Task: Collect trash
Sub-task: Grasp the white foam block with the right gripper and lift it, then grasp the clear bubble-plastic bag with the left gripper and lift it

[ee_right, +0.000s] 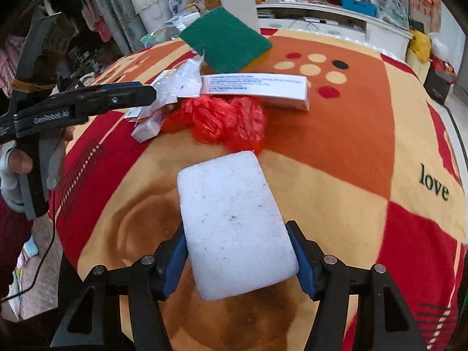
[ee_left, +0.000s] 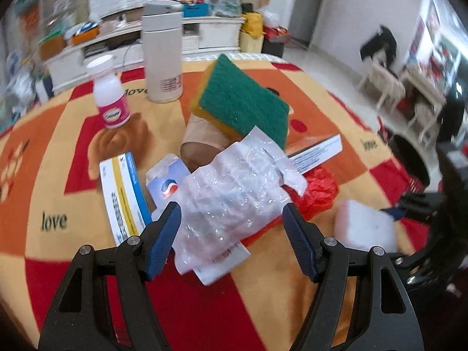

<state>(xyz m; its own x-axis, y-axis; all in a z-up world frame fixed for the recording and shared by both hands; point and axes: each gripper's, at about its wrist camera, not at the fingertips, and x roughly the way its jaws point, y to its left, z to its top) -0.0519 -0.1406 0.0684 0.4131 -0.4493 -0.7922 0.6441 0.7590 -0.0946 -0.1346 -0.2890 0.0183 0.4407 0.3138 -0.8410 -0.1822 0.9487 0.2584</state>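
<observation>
Left tool [ee_left: 231, 219] spread wide around the clear plastic wrapper [ee_left: 231, 193] heaped at worktop centre, right tool [ee_right: 238, 251] clamped on the white foam block [ee_right: 234, 222] at 6 o'clock; risk: slick wrapper slides out, dragging the red bag [ee_right: 222, 120]

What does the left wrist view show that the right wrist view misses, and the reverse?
Only the left wrist view: a pink-labelled bottle, a cardboard tube and a blue-and-yellow box, with the open left claw around the clear wrapper.

Only the right wrist view: the right claw with its pads against the white sponge, and the hand holding the other claw.

Both: the green sponge, red bag, long white box and white canister.
</observation>
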